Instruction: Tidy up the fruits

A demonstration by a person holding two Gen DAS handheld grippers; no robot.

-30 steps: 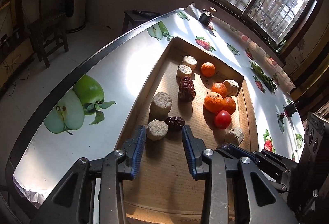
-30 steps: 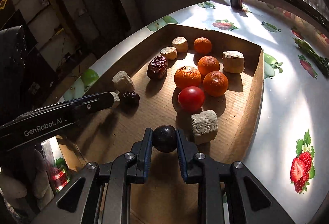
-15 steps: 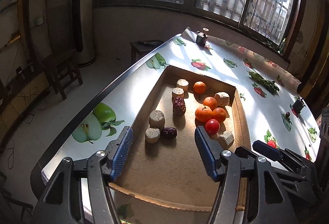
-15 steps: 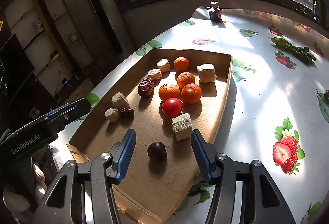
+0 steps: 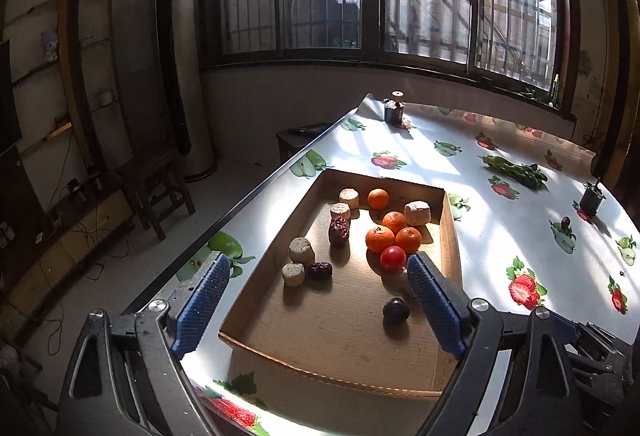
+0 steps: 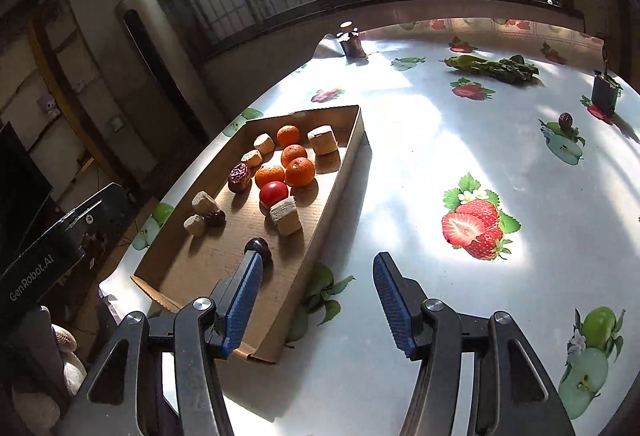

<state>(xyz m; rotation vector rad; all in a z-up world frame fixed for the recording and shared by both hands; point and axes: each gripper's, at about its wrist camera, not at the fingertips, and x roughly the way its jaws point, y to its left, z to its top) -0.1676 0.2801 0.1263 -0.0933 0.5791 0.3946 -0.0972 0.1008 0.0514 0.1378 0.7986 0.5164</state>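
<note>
Opening wide above the near end of the cardboard tray [image 5: 451,232], the left gripper [image 5: 316,300] holds nothing. A dark plum [image 5: 396,311] rests on the tray floor, near the tomato [image 5: 393,258]. Right gripper [image 6: 316,300]: jaws opening, empty, over the table [image 6: 400,164] beside the tray.

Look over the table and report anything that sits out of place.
One small dark fruit lies alone on the tablecloth far across the table, near a small dark holder, while the other fruits sit in the cardboard tray. A green vegetable bundle also lies loose by the window side.
</note>
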